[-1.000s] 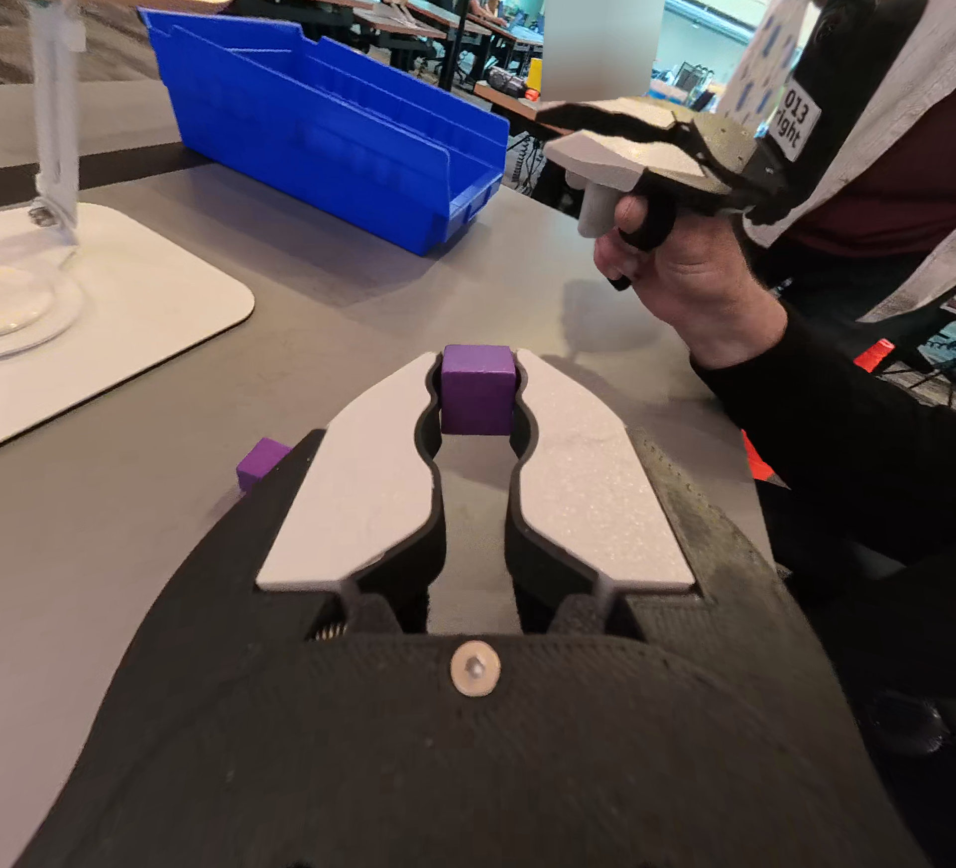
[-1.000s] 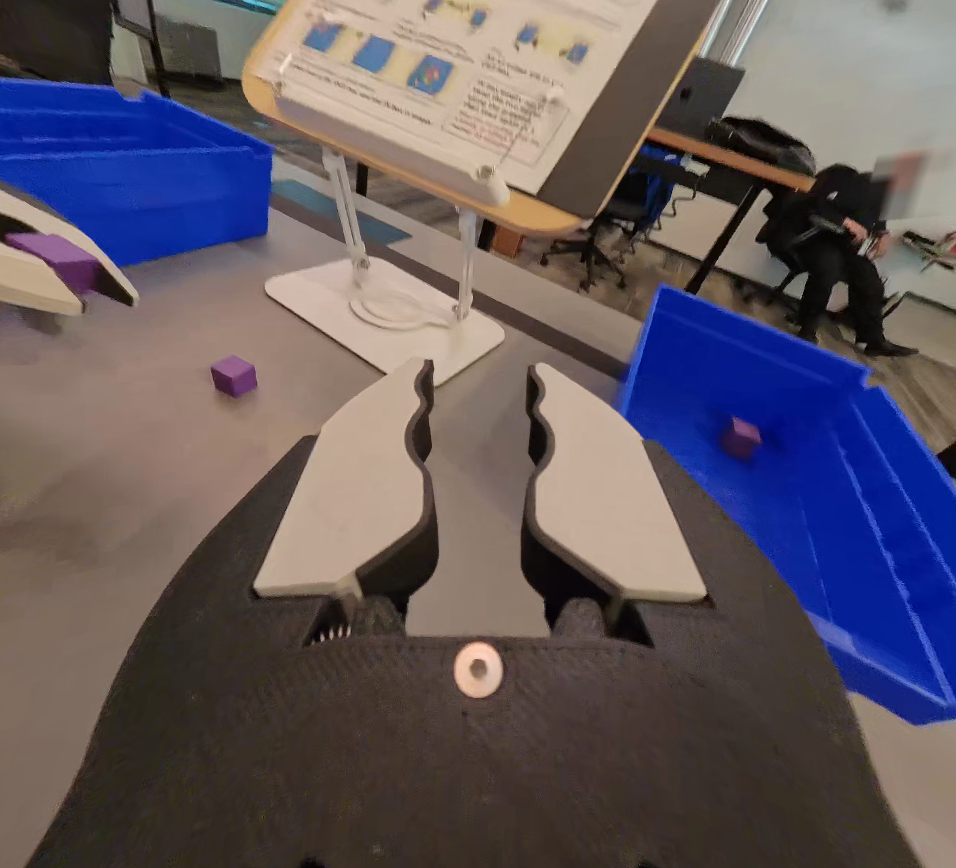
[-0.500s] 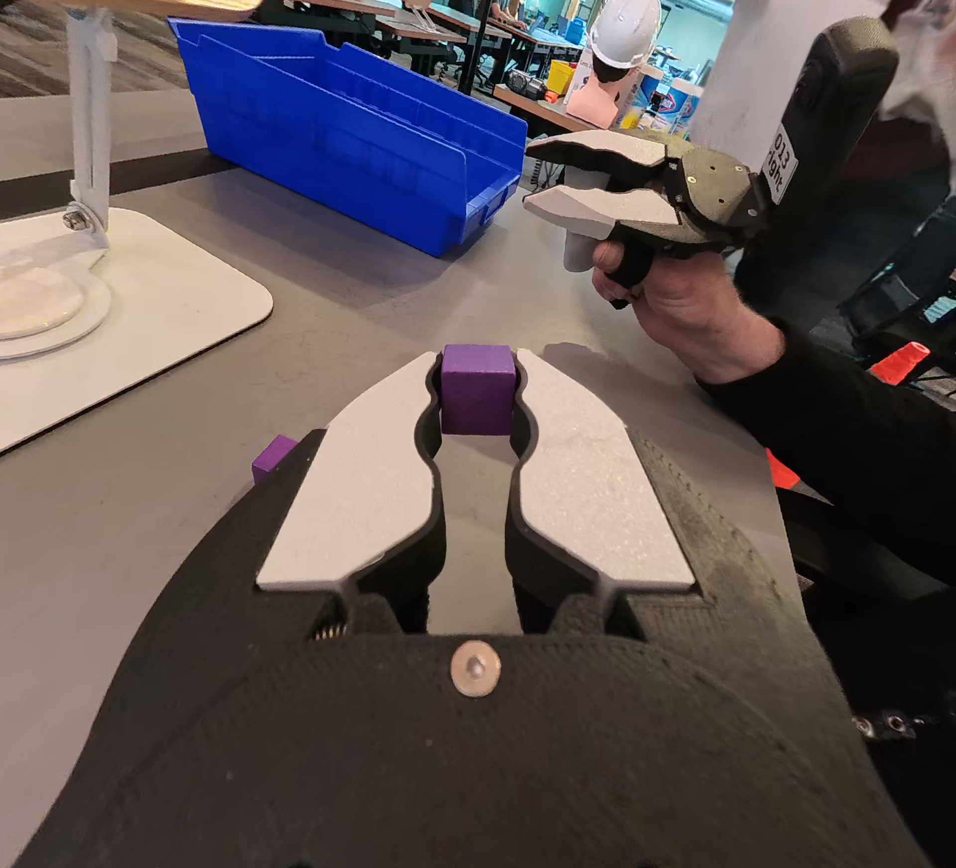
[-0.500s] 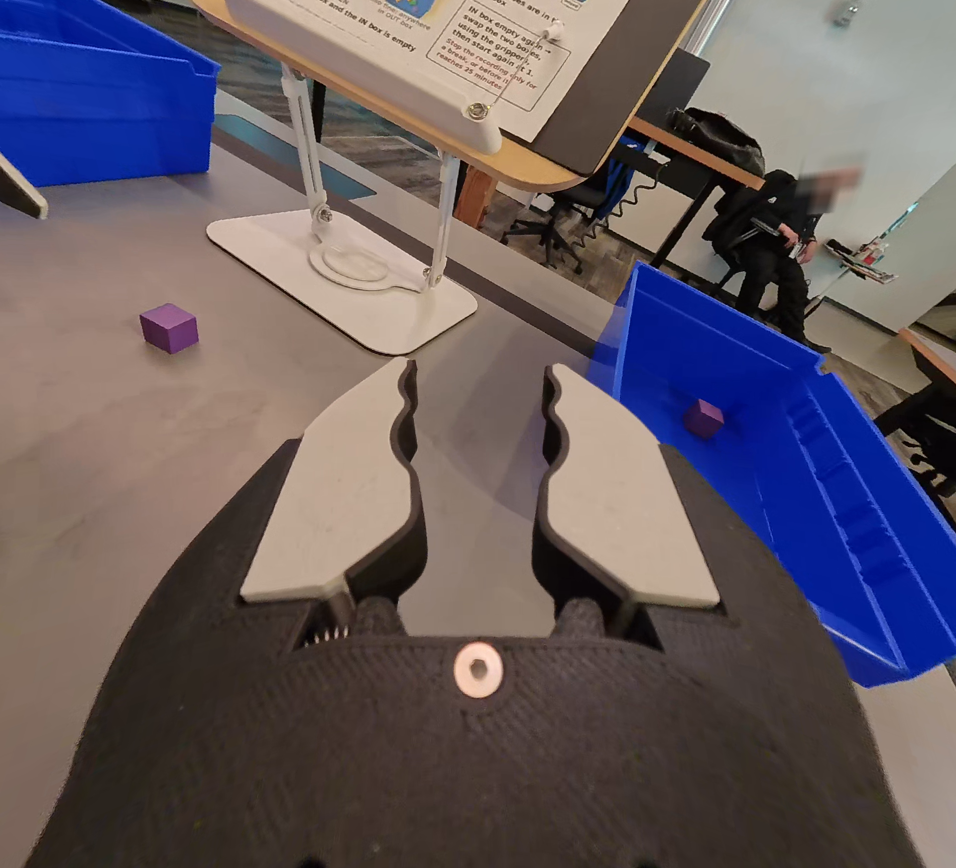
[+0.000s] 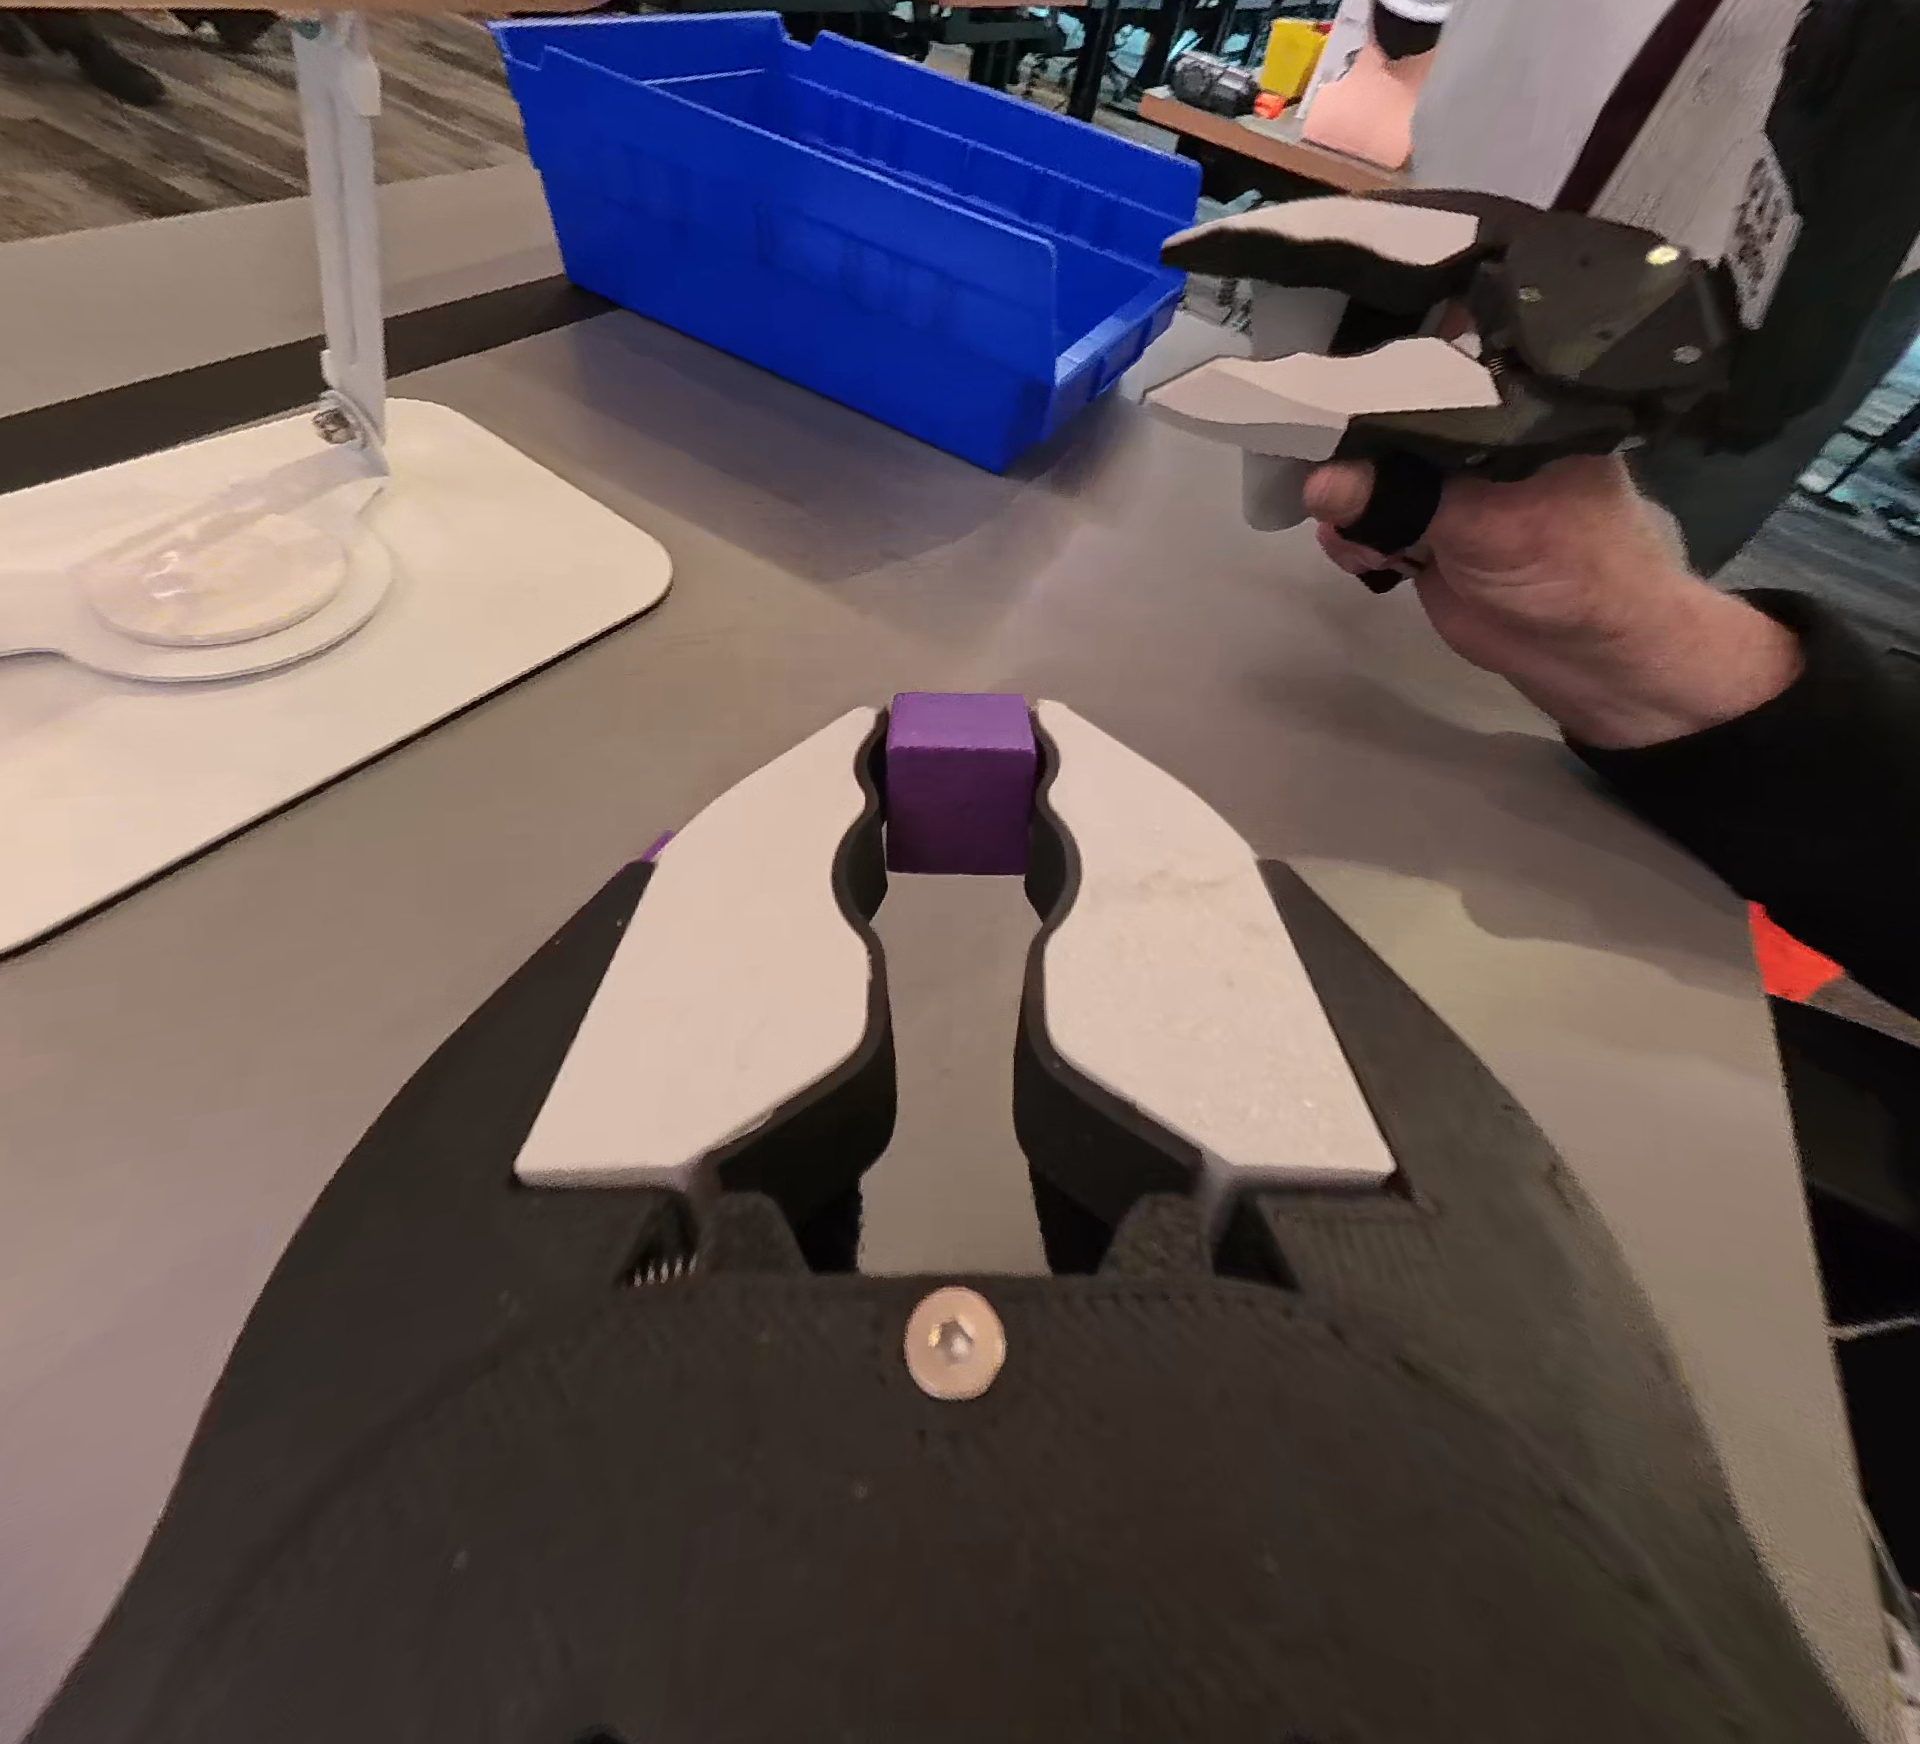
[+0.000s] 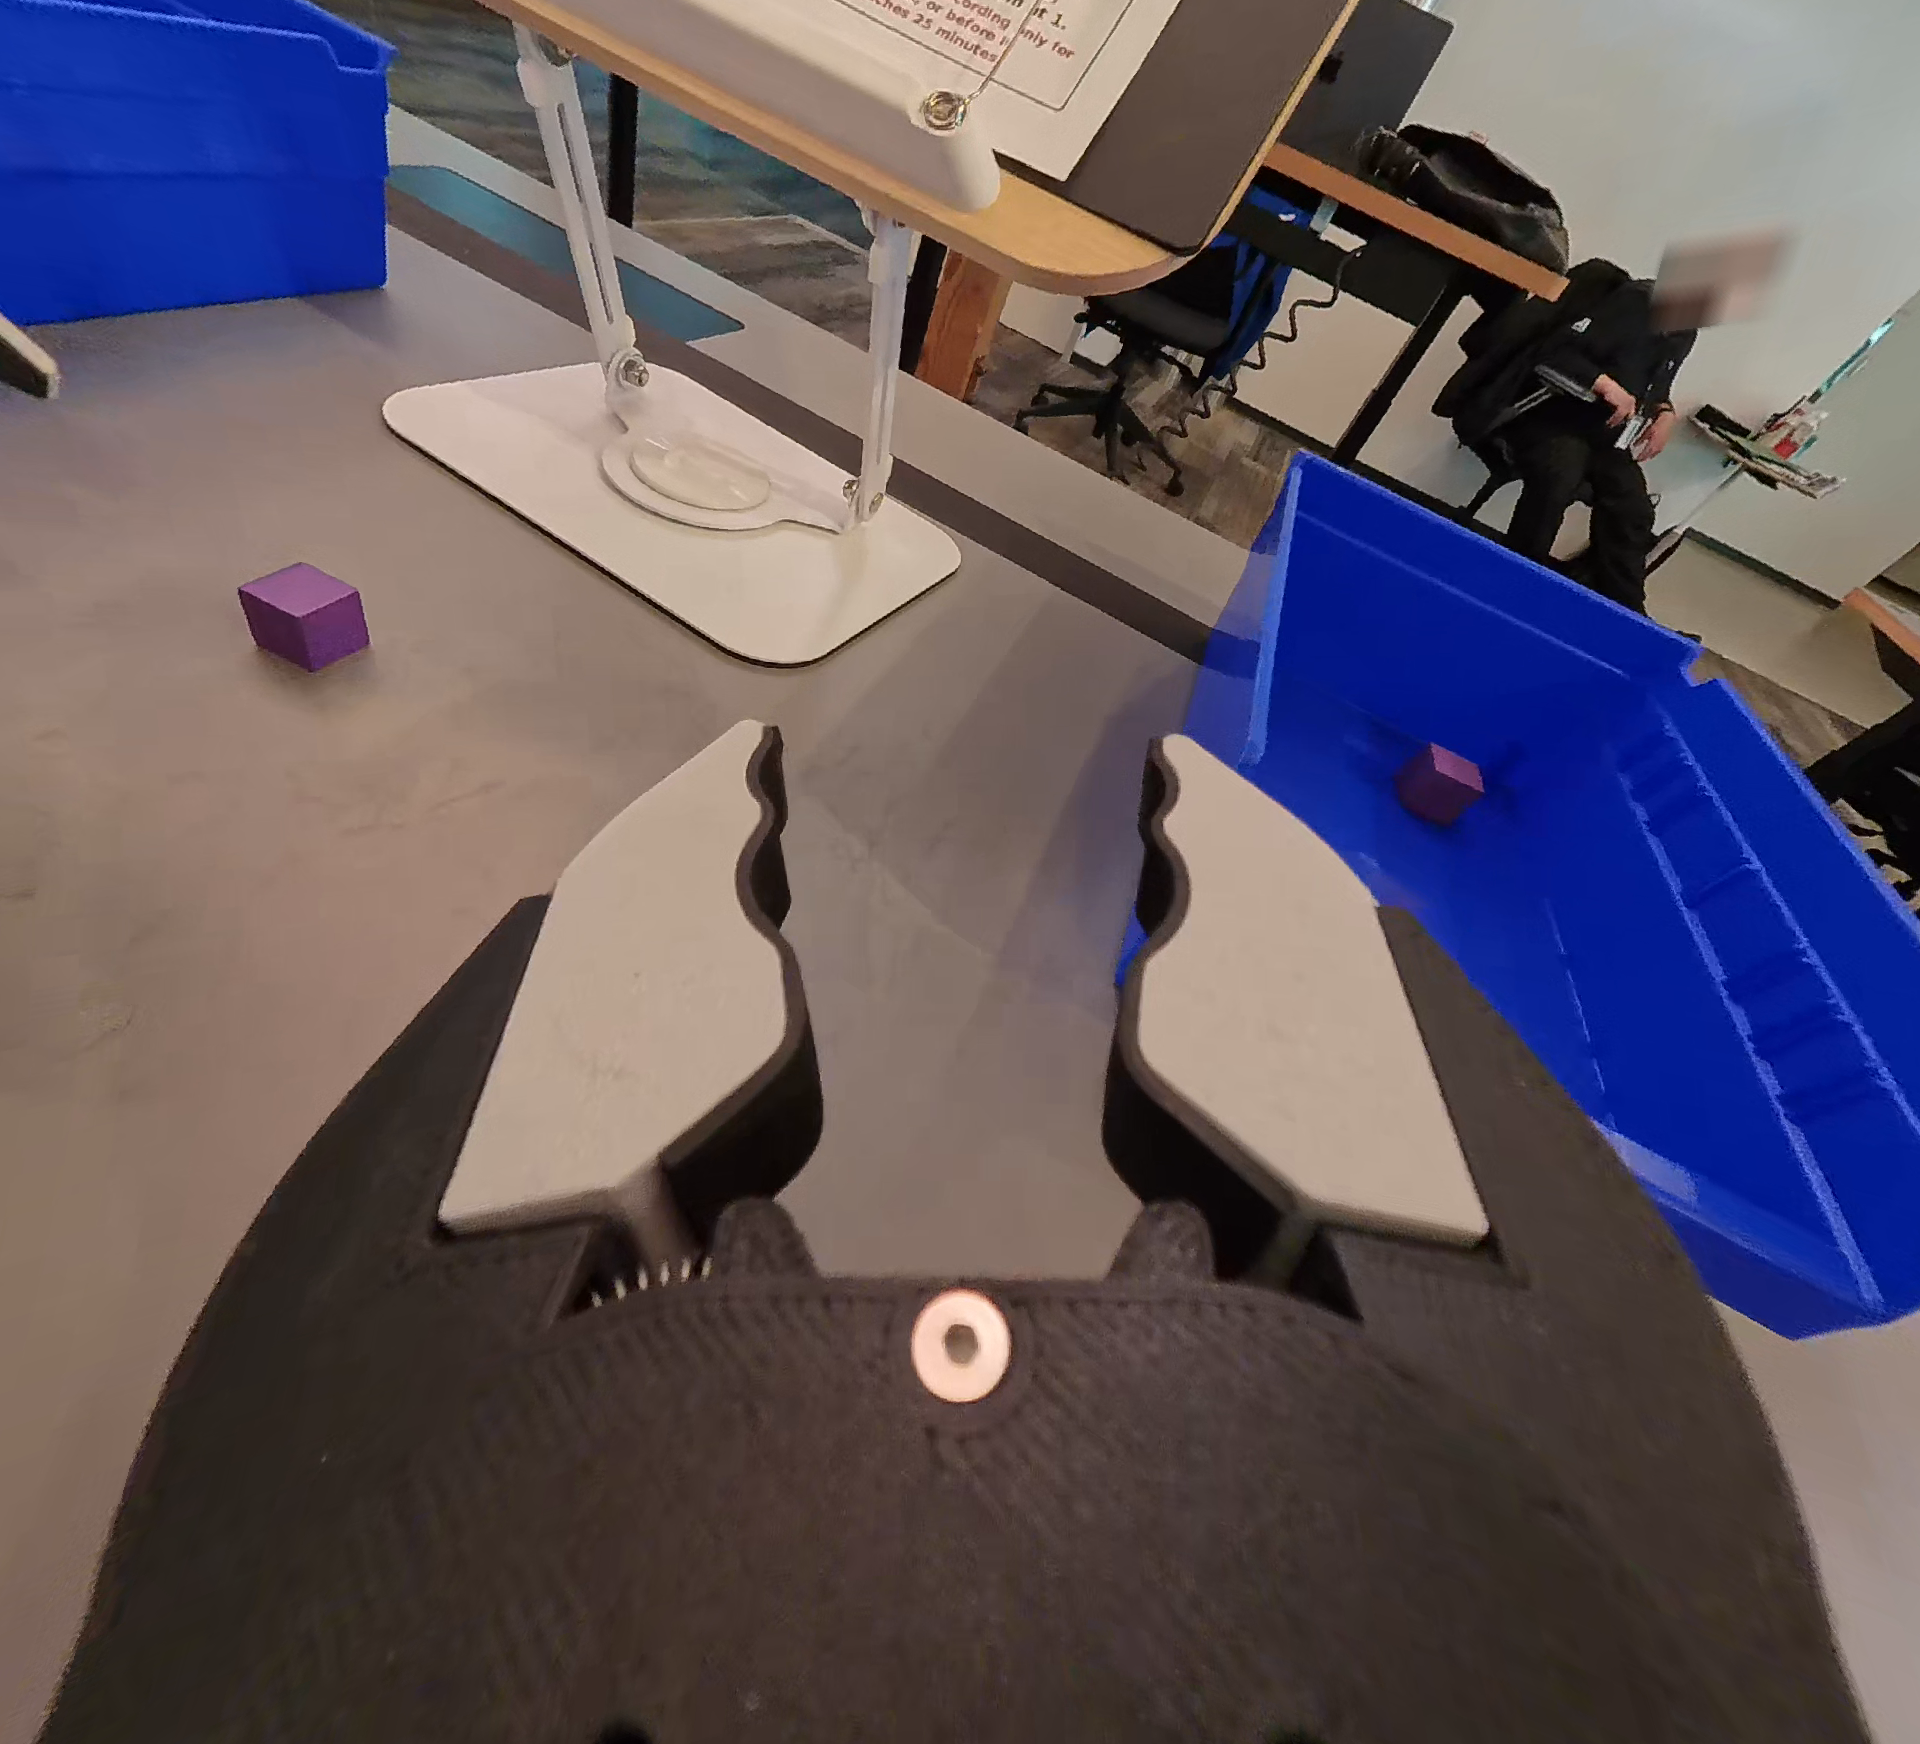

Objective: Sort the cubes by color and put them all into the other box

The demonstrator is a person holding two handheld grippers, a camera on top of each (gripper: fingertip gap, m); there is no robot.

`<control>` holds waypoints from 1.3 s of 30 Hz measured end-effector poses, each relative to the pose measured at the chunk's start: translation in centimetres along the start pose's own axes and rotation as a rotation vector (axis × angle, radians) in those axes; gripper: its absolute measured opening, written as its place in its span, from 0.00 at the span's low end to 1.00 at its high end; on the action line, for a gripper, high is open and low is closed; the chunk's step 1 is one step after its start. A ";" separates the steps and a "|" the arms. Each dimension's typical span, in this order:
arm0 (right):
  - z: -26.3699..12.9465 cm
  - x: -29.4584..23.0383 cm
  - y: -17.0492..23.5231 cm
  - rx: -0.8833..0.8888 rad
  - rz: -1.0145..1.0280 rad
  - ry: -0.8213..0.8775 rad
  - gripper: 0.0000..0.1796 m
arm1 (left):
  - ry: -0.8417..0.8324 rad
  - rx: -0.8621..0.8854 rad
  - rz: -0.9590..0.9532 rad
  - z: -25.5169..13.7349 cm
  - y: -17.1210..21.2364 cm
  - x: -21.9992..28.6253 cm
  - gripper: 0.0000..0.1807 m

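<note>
My left gripper [image 5: 961, 744] is shut on a purple cube [image 5: 958, 785] and holds it above the grey table. A second purple cube lies on the table [image 6: 303, 616]; in the left wrist view only its corner [image 5: 655, 847] shows beside my left finger. My right gripper [image 6: 961, 759] is open and empty above the table; it also shows in the left wrist view [image 5: 1169, 323], held in a hand. A blue box [image 6: 1538, 915] at the right holds one purple cube [image 6: 1439, 785]. Another blue box [image 6: 177, 167] stands at the far left.
A white document stand [image 6: 675, 489] with a tilted board of printed pages stands at the table's back between the boxes. A grey table [image 6: 260, 863] carries everything. A person sits on a chair [image 6: 1569, 406] beyond the table, with desks behind.
My right gripper has opened wider and moved closer to the right blue box. My left gripper, still shut on the purple cube, has swung right, toward the blue box.
</note>
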State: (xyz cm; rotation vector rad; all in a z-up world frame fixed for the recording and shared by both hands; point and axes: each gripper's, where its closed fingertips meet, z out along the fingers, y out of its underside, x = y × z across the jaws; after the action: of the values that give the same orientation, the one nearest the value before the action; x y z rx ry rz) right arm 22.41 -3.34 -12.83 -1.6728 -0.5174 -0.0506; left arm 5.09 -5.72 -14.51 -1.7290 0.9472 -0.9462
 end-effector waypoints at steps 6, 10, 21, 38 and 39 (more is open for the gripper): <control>0.2 -0.2 0.5 -0.016 0.001 -0.024 0.40 | -0.110 -0.018 0.056 -0.9 0.3 -1.6 0.12; 0.2 -0.4 0.5 -0.011 0.003 -0.039 0.39 | -0.161 -0.028 0.058 -1.7 0.7 -2.6 0.12; 0.6 -2.1 0.5 -0.026 -0.044 -0.100 0.37 | -0.244 -0.106 0.127 -1.3 2.3 -3.8 0.12; 1.4 -2.3 1.4 -0.066 -0.061 -0.094 0.38 | -0.410 -0.208 0.208 -1.9 3.3 -5.9 0.12; 1.4 -2.3 1.4 -0.066 -0.064 -0.091 0.38 | -0.411 -0.207 0.208 -1.9 3.3 -5.9 0.12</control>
State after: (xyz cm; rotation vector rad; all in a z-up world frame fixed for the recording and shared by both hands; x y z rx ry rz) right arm 20.50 -2.84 -15.11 -1.7292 -0.6436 -0.0387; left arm 0.32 -2.02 -18.17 -1.8587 0.9488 -0.3469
